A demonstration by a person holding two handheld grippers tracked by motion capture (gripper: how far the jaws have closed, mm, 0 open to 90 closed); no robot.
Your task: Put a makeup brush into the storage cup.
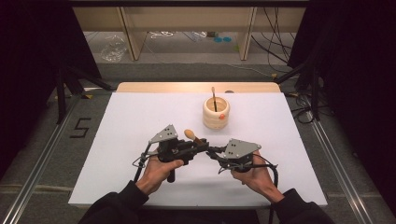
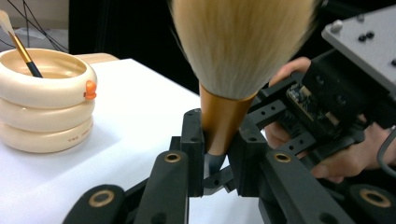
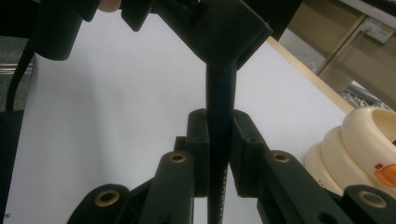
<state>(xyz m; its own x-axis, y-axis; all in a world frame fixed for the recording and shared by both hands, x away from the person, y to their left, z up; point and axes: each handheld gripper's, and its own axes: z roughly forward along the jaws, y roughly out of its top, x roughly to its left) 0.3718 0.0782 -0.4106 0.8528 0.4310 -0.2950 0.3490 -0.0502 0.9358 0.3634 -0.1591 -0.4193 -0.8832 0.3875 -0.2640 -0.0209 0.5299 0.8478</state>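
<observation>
Gripping the big brush (image 2: 224, 116) at its copper ferrule, the left tool (image 2: 219, 154) is pinching it above the counter (image 1: 140, 121), while the right tool (image 3: 219, 154) is clamping the black handle (one should release first); the cream holder (image 1: 216, 114) is waiting beyond.

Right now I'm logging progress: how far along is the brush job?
Done: one thin brush stands in the cream ringed holder. In hand: the left gripper and right gripper both clamp the big fluffy copper-ferruled brush. Left: putting it in the holder.
</observation>
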